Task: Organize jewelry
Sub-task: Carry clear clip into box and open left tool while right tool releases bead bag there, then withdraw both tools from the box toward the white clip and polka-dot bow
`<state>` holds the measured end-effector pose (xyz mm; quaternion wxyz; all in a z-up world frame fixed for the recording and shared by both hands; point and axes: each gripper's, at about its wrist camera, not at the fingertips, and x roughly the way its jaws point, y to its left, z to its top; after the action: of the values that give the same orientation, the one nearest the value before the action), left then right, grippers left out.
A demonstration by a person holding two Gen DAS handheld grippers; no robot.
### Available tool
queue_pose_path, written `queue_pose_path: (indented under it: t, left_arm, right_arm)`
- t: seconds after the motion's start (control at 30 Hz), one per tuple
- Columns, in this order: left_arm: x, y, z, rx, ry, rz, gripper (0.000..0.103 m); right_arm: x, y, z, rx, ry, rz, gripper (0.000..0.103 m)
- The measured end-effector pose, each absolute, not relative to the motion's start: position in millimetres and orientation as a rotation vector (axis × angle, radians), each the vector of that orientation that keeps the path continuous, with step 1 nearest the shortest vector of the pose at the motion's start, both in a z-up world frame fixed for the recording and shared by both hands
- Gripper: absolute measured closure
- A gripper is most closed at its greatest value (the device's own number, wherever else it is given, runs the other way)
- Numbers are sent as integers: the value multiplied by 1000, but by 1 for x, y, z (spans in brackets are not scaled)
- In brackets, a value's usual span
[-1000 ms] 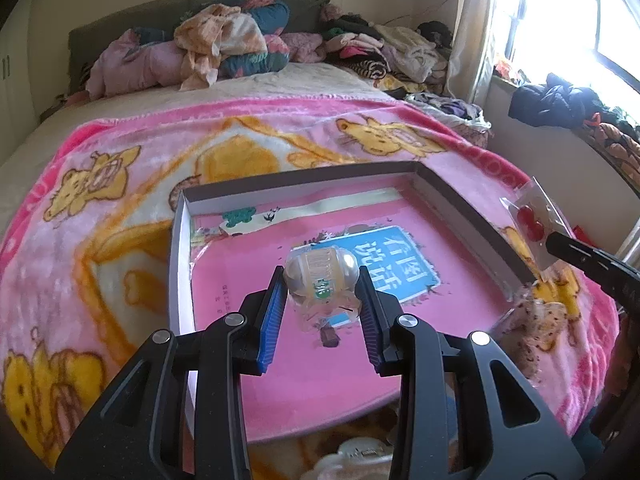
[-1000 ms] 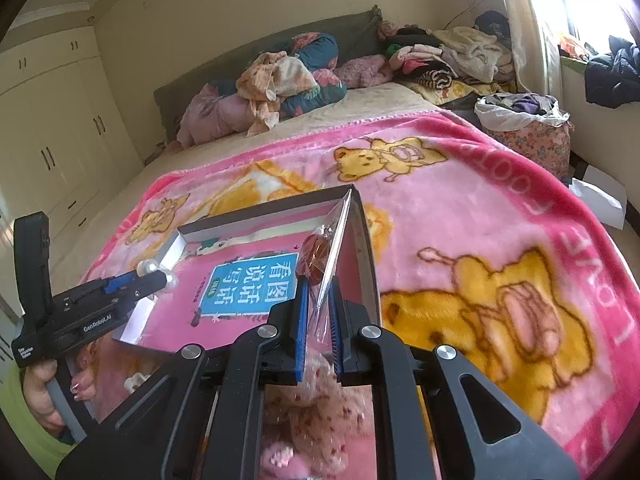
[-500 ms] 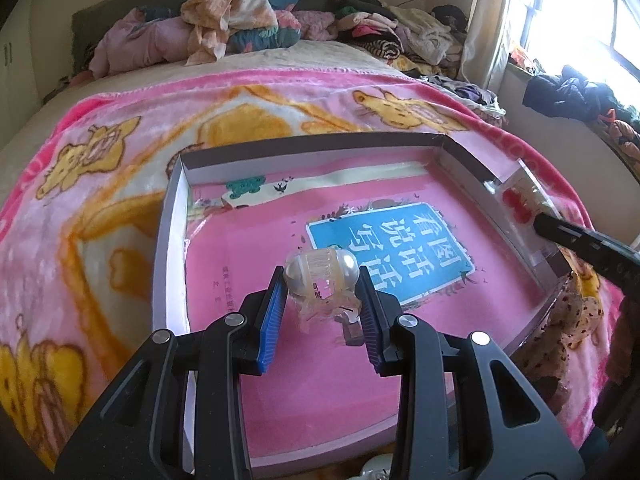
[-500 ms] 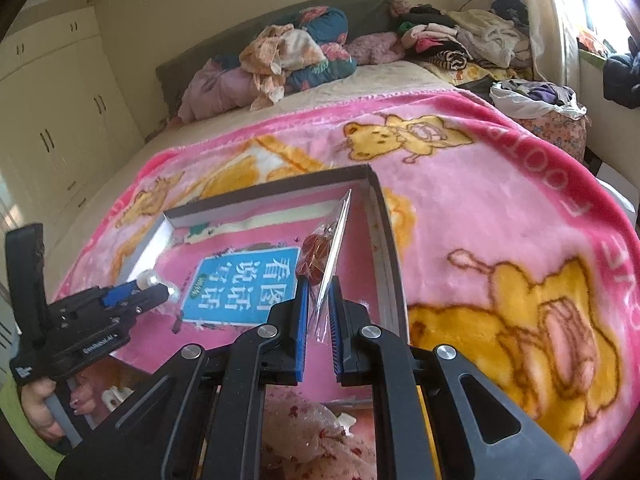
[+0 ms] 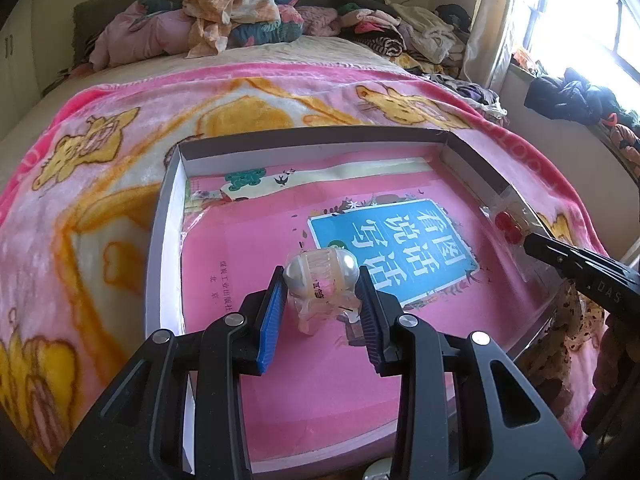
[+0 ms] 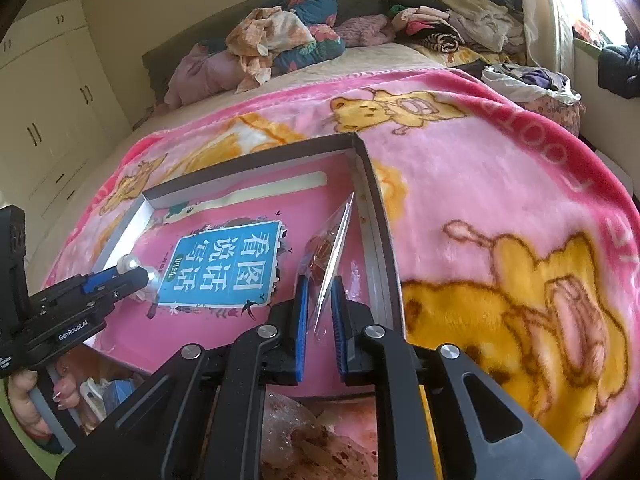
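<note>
The clear jewelry bag (image 5: pixel 320 288), with pearly beads showing inside, sits at the centre of the left wrist view, clamped between the blue pads of the left tool (image 5: pixel 322 308) and held just above the pink book (image 5: pixel 340 280) that lines the shallow box (image 5: pixel 160 240). The second item, a flat clear packet with red pieces (image 6: pixel 326 252), stands on edge at the middle of the right wrist view, pinched by the nearly closed right tool (image 6: pixel 320 312) close to the box's right wall. The box lies on the pink bear blanket (image 6: pixel 500 200) covering the bed.

Progress looks early: both pieces hang over the box, neither is set down, and nothing else lies loose inside it. Releasing each into place remains.

Against the earlier frames, both tools have moved forward and lower over the box, so it fills more of each view; the grips look unchanged.
</note>
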<state>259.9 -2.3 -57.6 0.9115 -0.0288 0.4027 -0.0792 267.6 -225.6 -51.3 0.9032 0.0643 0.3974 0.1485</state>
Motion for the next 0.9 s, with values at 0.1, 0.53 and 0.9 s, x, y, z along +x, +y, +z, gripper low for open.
queue_pose_path:
  t: [0.1,0.53,0.9]
  left_arm:
    - [260,-2,-58,-60,830,-163,76]
    - [258,5,-56,-78,826,-149,64]
    - [232,7,-25,-90,745,-134,28]
  right_arm:
    - [264,-228,-49,140,809,305,82]
    - [232,-232,-26,111,692,290,47]
    - [205,-239,-14,133,655,288,36]
